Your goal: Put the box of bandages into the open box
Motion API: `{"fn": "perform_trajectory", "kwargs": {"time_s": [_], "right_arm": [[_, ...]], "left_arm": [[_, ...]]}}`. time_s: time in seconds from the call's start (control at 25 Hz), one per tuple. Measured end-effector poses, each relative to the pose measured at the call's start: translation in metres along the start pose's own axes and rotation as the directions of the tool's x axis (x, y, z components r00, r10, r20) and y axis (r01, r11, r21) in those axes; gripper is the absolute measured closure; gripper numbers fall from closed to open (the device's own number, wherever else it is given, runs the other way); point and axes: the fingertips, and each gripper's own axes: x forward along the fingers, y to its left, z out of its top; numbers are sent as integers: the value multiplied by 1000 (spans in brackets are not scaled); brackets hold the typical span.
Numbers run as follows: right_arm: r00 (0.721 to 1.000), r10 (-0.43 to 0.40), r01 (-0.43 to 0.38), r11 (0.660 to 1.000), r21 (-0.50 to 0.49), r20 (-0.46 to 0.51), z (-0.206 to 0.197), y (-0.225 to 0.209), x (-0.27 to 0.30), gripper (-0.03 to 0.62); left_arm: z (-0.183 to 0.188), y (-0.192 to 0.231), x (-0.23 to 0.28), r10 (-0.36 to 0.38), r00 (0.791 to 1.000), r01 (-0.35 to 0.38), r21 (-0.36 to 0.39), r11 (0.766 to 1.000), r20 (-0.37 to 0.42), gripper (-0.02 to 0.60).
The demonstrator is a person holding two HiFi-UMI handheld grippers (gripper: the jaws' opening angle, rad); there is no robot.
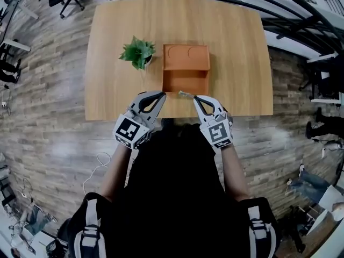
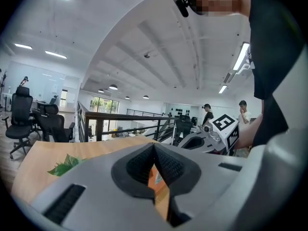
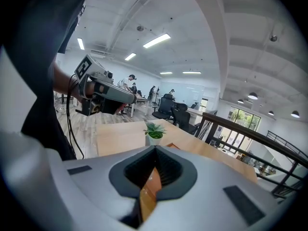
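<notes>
- Head view is giving the whole layout: wooden table, orange open box mid-table and a potted plant just to its left. The left gripper & right gripper are hovering over the near edge.
- Only the head view is clearly showing the box of bandages. It's small and pale, and it's sitting right at the open box's near wall, outside the compartment as far as I can tell.
- Its long axis is running left-right along that wall, slightly slanted, w/ the left end a bit farther away. The right end is pointing at the right gripper's tip, just beside it. Touching or not, can't tell.
- Right gripper view is showing its pads pressing together w/ nothing visibly pinched. The plant & an orange corner of the open box are ahead, and the left gripper is off to the left.
- Left gripper's fingers are meeting at the tip, holding nothing. Its view is showing orange thru the slot below the pads, the right gripper at right, and two people in the bkgd that the head view isn't catching.
</notes>
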Motion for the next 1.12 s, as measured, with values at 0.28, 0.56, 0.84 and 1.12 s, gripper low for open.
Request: {"fn": "perform_trajectory", "kwargs": {"time_s": [0.28,0.56,0.84,1.12], "right_arm": [[1000,-17,17,1000,-9,-16,3,-9,11,569],[999,15,-15,1000,-16,-30,-5,-15,22,569],[993,100,-101,995,-15,-55,-20,-16,40,569],[977,198,-200,979,-26,-81,-39,-21,62,569]], "left_arm": [[-2,11,0,-10,1000,10,-15,1000,-6,560],[-3,20,8,19,1000,-19,-23,1000,-4,560],[-2,31,22,51,999,-51,-22,998,-8,560],[-9,42,33,119,992,-121,-52,991,-42,560]]}}
